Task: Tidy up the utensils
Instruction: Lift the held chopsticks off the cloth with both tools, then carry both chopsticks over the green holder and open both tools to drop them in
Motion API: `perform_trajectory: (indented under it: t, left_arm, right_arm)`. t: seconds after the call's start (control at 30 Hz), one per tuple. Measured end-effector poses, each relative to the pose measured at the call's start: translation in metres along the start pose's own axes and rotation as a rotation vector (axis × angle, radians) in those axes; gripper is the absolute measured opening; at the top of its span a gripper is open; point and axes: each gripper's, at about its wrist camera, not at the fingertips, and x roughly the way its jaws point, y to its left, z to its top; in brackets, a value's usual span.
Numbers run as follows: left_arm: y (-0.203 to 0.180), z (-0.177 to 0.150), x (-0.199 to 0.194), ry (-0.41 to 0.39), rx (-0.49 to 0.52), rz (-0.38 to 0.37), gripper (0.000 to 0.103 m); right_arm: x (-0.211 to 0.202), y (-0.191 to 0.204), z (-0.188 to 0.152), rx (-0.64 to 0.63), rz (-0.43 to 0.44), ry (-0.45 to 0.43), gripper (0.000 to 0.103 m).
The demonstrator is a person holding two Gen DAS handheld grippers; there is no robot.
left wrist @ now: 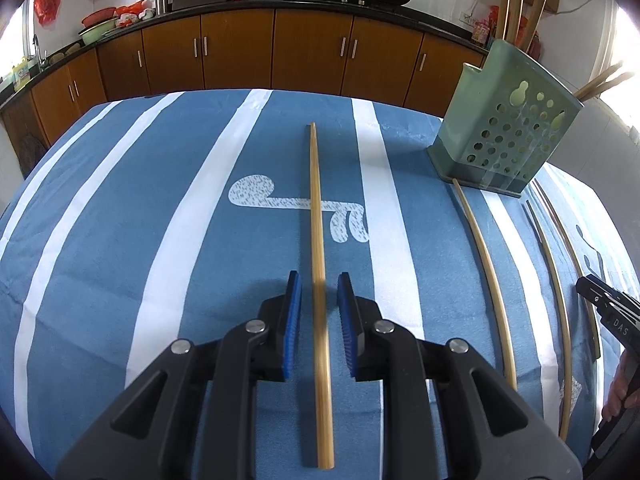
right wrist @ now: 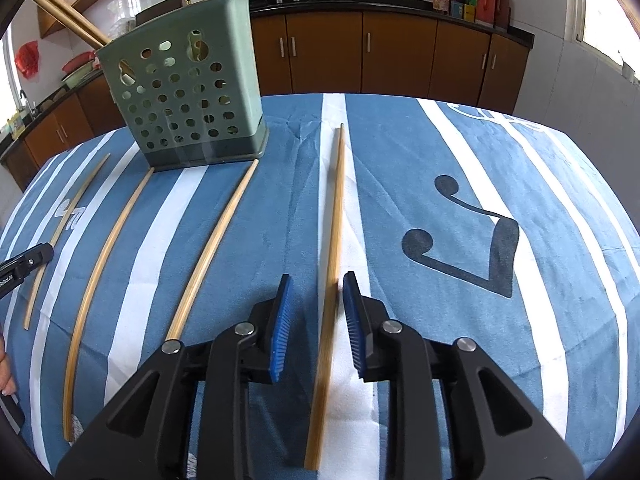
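Straddling a bamboo chopstick apiece, both tools look poised at the pick-up step. The left gripper (left wrist: 318, 292) stands with its jaws parted around the leftmost chopstick (left wrist: 318, 240), pads clear of it on either side; the right gripper (right wrist: 316, 296) is likewise spread over the rightmost chopstick (right wrist: 334, 240), holding nothing. Two more chopsticks (right wrist: 216, 248) lie between them on the striped cloth (right wrist: 440, 320). The green holder (right wrist: 180, 96) stands at the far edge, some sticks already inside. Closing squarely comes next, I'd say.
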Motion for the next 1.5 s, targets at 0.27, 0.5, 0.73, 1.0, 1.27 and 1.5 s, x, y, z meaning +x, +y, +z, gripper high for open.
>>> perform_trajectory:
  t: [0.27, 0.5, 0.73, 1.0, 1.27, 1.5]
  left_arm:
    - [-0.006, -0.013, -0.009, 0.006, 0.052, 0.036, 0.021]
    - [-0.006, -0.019, -0.015, 0.007, 0.056, 0.035, 0.017]
    - [-0.007, -0.023, -0.018, 0.010, 0.067, 0.038, 0.008]
    - [-0.006, -0.019, -0.039, -0.023, 0.056, 0.013, 0.008]
    - [-0.006, 0.000, -0.076, -0.129, 0.031, -0.020, 0.008]
    - [-0.007, 0.016, -0.103, -0.217, 0.011, -0.044, 0.008]
  right_arm:
    - [-0.007, -0.006, -0.007, 0.016, -0.005, 0.001, 0.025]
    - [-0.010, -0.002, -0.012, 0.000, -0.011, 0.002, 0.014]
    - [-0.013, 0.000, -0.014, 0.000, 0.003, 0.000, 0.007]
    - [-0.041, -0.008, -0.007, 0.039, 0.025, -0.079, 0.007]
    - [-0.070, -0.020, 0.011, 0.074, 0.037, -0.189, 0.007]
    - [-0.093, -0.026, 0.023, 0.095, 0.047, -0.274, 0.007]
